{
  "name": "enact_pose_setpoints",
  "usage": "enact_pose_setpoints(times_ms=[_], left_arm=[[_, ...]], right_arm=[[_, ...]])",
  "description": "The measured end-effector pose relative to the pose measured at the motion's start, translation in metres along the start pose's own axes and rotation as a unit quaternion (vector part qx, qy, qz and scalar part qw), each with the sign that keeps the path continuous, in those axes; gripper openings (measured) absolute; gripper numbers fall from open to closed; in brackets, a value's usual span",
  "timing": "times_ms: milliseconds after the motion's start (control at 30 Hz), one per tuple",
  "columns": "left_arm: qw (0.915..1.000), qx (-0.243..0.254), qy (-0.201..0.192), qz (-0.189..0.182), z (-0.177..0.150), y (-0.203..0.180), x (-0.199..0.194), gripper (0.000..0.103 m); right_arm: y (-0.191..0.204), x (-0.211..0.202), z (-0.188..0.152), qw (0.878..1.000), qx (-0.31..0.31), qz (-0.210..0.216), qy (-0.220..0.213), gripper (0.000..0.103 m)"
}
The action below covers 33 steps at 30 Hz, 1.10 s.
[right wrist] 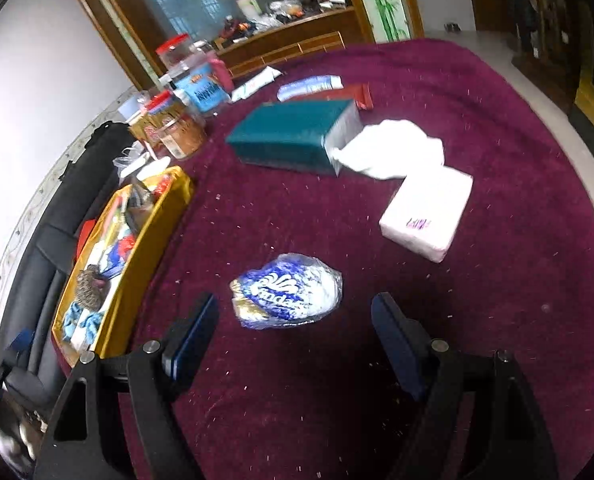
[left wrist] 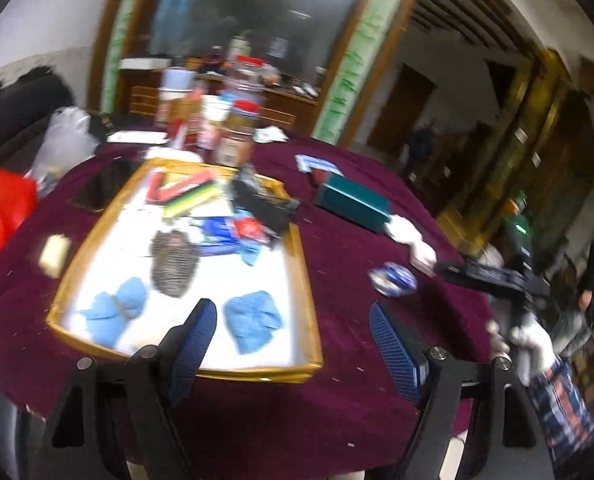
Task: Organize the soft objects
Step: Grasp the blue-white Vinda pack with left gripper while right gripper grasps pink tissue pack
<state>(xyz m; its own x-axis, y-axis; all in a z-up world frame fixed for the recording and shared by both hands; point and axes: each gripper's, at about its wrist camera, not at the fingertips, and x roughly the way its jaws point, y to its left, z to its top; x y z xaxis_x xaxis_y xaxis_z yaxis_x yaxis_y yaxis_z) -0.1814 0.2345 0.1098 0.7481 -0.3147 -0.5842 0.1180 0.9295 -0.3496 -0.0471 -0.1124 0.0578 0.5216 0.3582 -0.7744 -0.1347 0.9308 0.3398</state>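
A gold-rimmed tray [left wrist: 309, 308] on the maroon table holds two blue cloths [left wrist: 253, 320], a grey scrubber [left wrist: 173, 264], sponges and packets. My left gripper [left wrist: 293, 316] is open and empty above the tray's near right corner. A blue-and-white wrapped tissue roll [right wrist: 289, 292] lies on the cloth just ahead of my right gripper [right wrist: 295, 312], which is open and empty. The roll also shows in the left wrist view [left wrist: 393, 278]. A white tissue pack [right wrist: 427, 212] and loose white tissue [right wrist: 393, 148] lie beyond. The tray shows at left in the right wrist view [right wrist: 145, 240].
A teal box [right wrist: 293, 136] lies mid-table. Jars and containers [right wrist: 181, 120] stand at the far side. A red bag [left wrist: 1, 216] and a clear plastic bag [left wrist: 63, 140] sit at the table's left. A black sofa [right wrist: 49, 232] runs behind the tray.
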Motion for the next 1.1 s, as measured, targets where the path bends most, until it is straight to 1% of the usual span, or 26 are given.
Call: enact_pose_setpoints(times_ms=[33,67,100,167,200,233,267,333,400,433,467,500,533,567,600,667,700,733,833,933,1033,1100], left_arm=[[0.9999,0.010,0.003,-0.003,-0.001,-0.009,0.001,0.082],[0.9997,0.023,0.007,-0.006,-0.003,-0.019,0.002,0.082],[0.9993,0.035,0.010,-0.007,-0.005,-0.028,0.002,0.082],[0.9986,0.051,0.013,-0.001,-0.007,-0.039,0.003,0.082],[0.9984,0.055,0.013,0.003,-0.007,-0.042,0.002,0.082],[0.9984,0.056,0.012,0.007,-0.008,-0.045,0.001,0.082],[0.9984,0.054,0.012,0.010,-0.007,-0.046,0.000,0.082],[0.9986,0.049,0.012,0.014,-0.007,-0.046,0.000,0.082],[0.9985,0.049,0.014,0.017,-0.007,-0.047,0.001,0.082],[0.9984,0.051,0.016,0.017,-0.008,-0.048,0.001,0.082],[0.9983,0.053,0.018,0.016,-0.008,-0.050,0.003,0.082],[0.9982,0.056,0.020,0.013,-0.009,-0.051,0.004,0.082],[0.9980,0.057,0.022,0.012,-0.009,-0.053,0.007,0.082],[0.9978,0.060,0.026,0.008,-0.010,-0.055,0.010,0.082],[0.9977,0.061,0.029,0.006,-0.010,-0.057,0.013,0.082],[0.9972,0.064,0.037,-0.002,-0.012,-0.061,0.019,0.082],[0.9969,0.066,0.042,-0.007,-0.013,-0.063,0.023,0.082],[0.9965,0.066,0.048,-0.015,-0.015,-0.066,0.027,0.082],[0.9951,0.067,0.064,-0.035,-0.019,-0.075,0.037,0.082],[0.9930,0.070,0.079,-0.053,-0.023,-0.085,0.046,0.082],[0.9910,0.071,0.092,-0.066,-0.026,-0.095,0.053,0.083],[0.9899,0.066,0.102,-0.072,-0.026,-0.101,0.059,0.086]], right_arm=[[-0.001,0.009,0.002,1.000,0.006,0.000,0.003,0.078],[-0.006,0.009,0.001,1.000,0.009,-0.002,0.004,0.078],[-0.007,0.016,0.003,1.000,0.013,-0.010,0.002,0.078],[-0.006,0.028,0.007,1.000,0.019,-0.019,0.000,0.078],[-0.006,0.032,0.009,1.000,0.020,-0.019,0.004,0.077],[-0.004,0.040,0.010,1.000,0.022,-0.009,0.015,0.077],[0.000,0.046,0.009,1.000,0.020,0.004,0.024,0.077],[0.012,0.055,0.004,0.998,0.002,0.044,0.052,0.078],[0.028,0.055,-0.005,0.990,-0.028,0.110,0.080,0.078],[0.035,0.052,-0.010,0.983,-0.042,0.150,0.096,0.078],[0.040,0.045,-0.015,0.978,-0.055,0.173,0.101,0.078],[0.043,0.034,-0.017,0.976,-0.070,0.186,0.095,0.078],[0.042,0.022,-0.017,0.976,-0.077,0.185,0.083,0.078],[0.037,0.013,-0.015,0.978,-0.077,0.179,0.071,0.078],[0.028,0.003,-0.012,0.982,-0.070,0.164,0.055,0.078],[0.000,-0.016,-0.001,0.994,-0.043,0.101,0.007,0.078],[-0.021,-0.025,0.006,0.998,-0.018,0.057,-0.015,0.078],[-0.040,-0.030,0.010,0.999,0.010,0.022,-0.026,0.078],[-0.084,-0.031,0.016,0.995,0.081,-0.034,-0.036,0.078],[-0.098,-0.020,0.018,0.992,0.107,-0.051,-0.033,0.078],[-0.094,-0.005,0.023,0.992,0.114,-0.054,-0.031,0.078],[-0.085,0.009,0.030,0.991,0.111,-0.061,-0.030,0.079]])
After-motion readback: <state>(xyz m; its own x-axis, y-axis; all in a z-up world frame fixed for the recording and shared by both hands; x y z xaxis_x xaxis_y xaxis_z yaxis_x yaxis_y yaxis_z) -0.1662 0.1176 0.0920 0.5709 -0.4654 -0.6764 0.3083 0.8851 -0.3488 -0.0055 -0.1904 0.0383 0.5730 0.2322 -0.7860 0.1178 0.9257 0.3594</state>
